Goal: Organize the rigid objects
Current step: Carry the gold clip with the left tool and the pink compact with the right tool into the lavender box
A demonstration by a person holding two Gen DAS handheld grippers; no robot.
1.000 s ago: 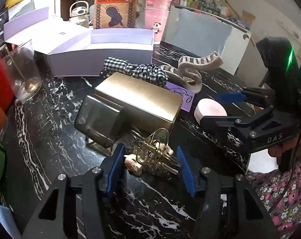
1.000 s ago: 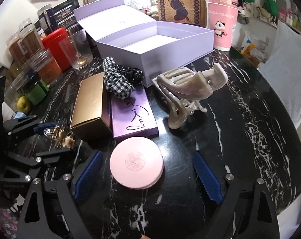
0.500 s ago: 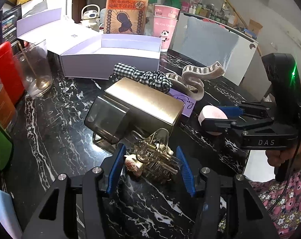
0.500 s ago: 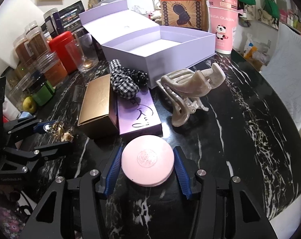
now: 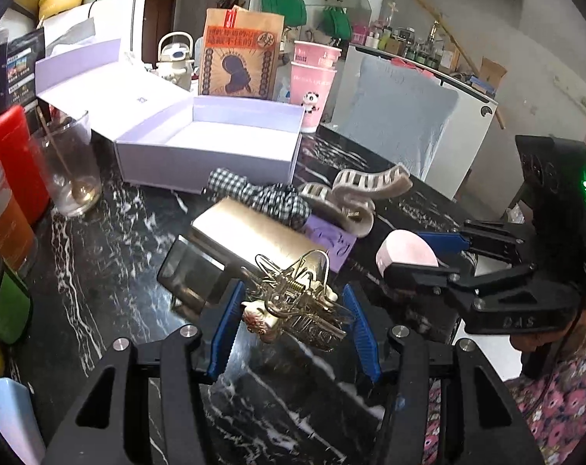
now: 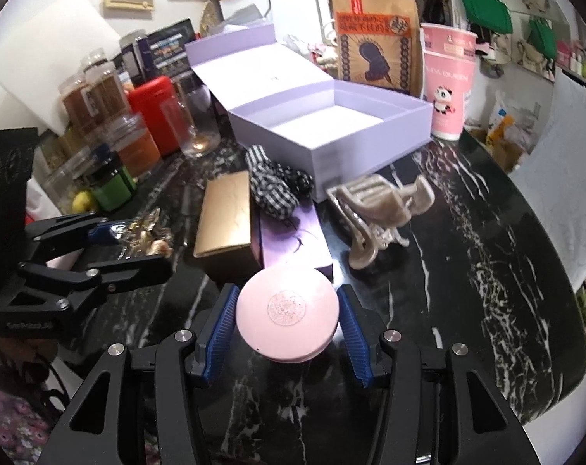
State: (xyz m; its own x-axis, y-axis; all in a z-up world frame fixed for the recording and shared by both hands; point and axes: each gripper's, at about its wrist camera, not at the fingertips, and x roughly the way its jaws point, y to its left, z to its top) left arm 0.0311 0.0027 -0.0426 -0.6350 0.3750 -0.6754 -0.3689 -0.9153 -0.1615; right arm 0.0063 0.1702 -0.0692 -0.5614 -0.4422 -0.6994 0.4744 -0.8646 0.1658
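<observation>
Both tools loaded and clear of the black marble table (image 6: 506, 271): left gripper (image 5: 293, 321) pinches the gold wire hair clip (image 5: 293, 302) by springy loops that could twist free, right gripper (image 6: 287, 319) clamps the pink round case (image 6: 287, 310) by its slick rim, open lilac box (image 6: 331, 124) at the far edge

The right hand-held gripper (image 6: 287, 325) clamps a round pink compact (image 6: 287, 312) between its blue pads; beyond it on the black marbled surface (image 6: 486, 255) lie a purple box (image 6: 293, 238), a gold box (image 6: 225, 219), a beige claw clip (image 6: 378, 203); an open lilac box (image 6: 331, 124) stands behind.
</observation>
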